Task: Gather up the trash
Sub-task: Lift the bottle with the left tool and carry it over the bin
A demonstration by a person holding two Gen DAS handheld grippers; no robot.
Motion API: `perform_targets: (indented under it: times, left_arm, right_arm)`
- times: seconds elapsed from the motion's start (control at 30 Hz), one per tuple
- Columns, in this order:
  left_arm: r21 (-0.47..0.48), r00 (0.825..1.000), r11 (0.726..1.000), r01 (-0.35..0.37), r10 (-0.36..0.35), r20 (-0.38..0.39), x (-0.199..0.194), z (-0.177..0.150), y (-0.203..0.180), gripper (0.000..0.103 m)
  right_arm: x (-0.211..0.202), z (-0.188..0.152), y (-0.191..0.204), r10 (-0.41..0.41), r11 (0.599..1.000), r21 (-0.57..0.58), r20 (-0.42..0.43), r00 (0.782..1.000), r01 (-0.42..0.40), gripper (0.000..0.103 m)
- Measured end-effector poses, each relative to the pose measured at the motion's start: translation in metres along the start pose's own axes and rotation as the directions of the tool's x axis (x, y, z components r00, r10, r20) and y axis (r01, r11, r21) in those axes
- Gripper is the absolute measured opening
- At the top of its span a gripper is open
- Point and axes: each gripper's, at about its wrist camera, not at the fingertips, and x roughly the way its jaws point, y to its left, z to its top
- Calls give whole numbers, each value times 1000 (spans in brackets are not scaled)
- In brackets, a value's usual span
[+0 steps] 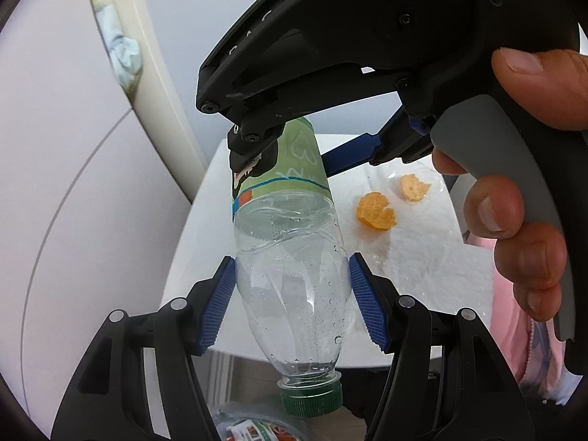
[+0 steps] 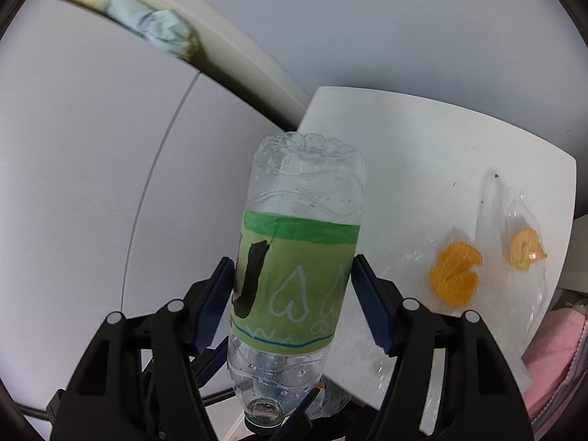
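A clear plastic bottle [image 1: 290,257] with a green label and a green cap [image 1: 312,398] hangs in the air above the white table [image 1: 205,228], held by both grippers. My left gripper [image 1: 292,268] is shut on its clear shoulder, the cap pointing toward the camera. My right gripper [image 1: 294,154], held by a person's hand [image 1: 522,220], clamps the labelled part further up. In the right wrist view the bottle [image 2: 301,191] stands base-up between the pads of the right gripper [image 2: 292,275]. Two orange peels [image 1: 375,211] [image 2: 455,273] lie on the table.
The peels rest on crumpled clear plastic film [image 2: 522,294] on the white table [image 2: 386,147]. Pink fabric [image 1: 529,349] lies to the table's right. A printed wrapper [image 1: 257,426] shows below the bottle cap. A pale blue crumpled cloth [image 2: 165,33] sits on a curved cream frame.
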Motion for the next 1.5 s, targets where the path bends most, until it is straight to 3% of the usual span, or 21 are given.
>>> perform_targets:
  times: [0.37,0.73,0.97,1.13,1.43,1.5]
  left_arm:
    - [-39,997,997,-71,72,19,-65,-41,-13,61]
    - [-133,988,980,-151,154,17,-107,-88,18,61]
    - [-195,978,959,-208,207,-22,-125,-126,31,61]
    - [-246,973,941,-232,224,-61,-134,-165,31,61]
    - [-354,968,903,-245,211,-133,-129,-235,46,61]
    - [-361,968,900,-244,203,-146,-116,-228,48,61]
  right_arm:
    - [-17,-46,46,15,994,-107,-9,1000,-16,63]
    - [4,-90,110,40,973,-223,-63,997,-53,63]
    - [39,-113,142,57,956,-280,-123,991,-89,63]
    - [72,-149,156,47,943,-315,-190,981,-106,63]
    - [139,-184,169,17,929,-350,-286,958,-121,63]
    - [155,-188,173,7,928,-353,-304,953,-120,63]
